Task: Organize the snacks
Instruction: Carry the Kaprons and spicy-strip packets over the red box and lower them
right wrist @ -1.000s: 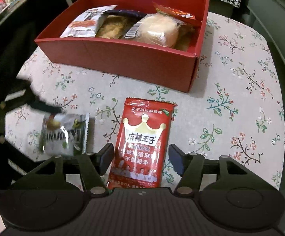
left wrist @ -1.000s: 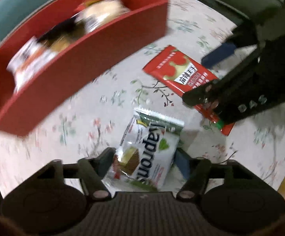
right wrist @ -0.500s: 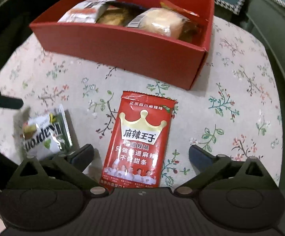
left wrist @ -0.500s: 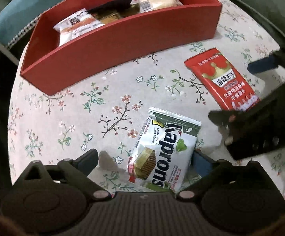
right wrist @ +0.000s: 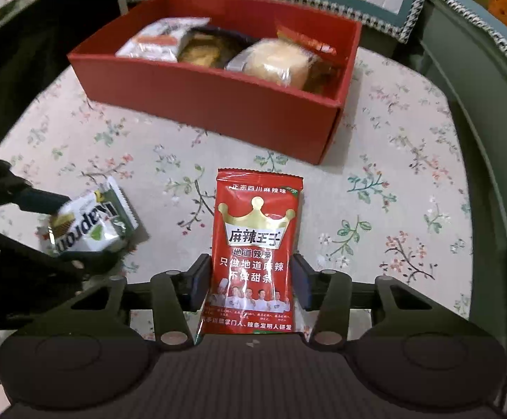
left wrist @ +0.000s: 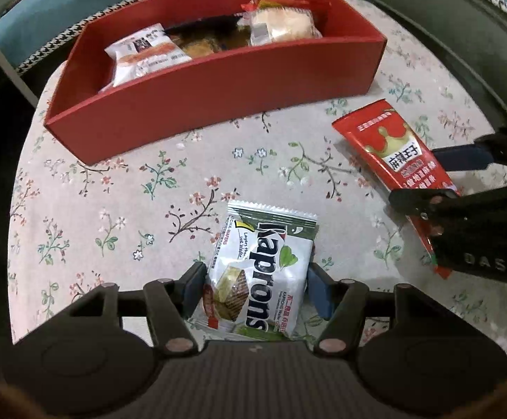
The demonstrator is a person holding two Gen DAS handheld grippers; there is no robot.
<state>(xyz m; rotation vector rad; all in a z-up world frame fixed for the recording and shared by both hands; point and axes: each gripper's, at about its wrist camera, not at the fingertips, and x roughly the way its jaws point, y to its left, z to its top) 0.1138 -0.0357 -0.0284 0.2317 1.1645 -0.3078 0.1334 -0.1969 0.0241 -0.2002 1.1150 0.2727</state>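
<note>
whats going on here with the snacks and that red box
A person is tidying snacks with a gripper in each hand. The left gripper has just been closing around the Kaprons wafer pack; the right gripper has just closed on the red spicy-strip packet. Both packets are still outside the red box, which already holds several wrapped snacks.

— Left gripper point(left wrist: 256, 281)?
— Tilted steeply down over the wafer pack point(left wrist: 261, 272), jaws just closed in, pads at its edges.
— Right gripper point(right wrist: 251, 279)?
— Same tilt, right of the wafer pack, just clamped on the red packet point(right wrist: 253, 255).
</note>
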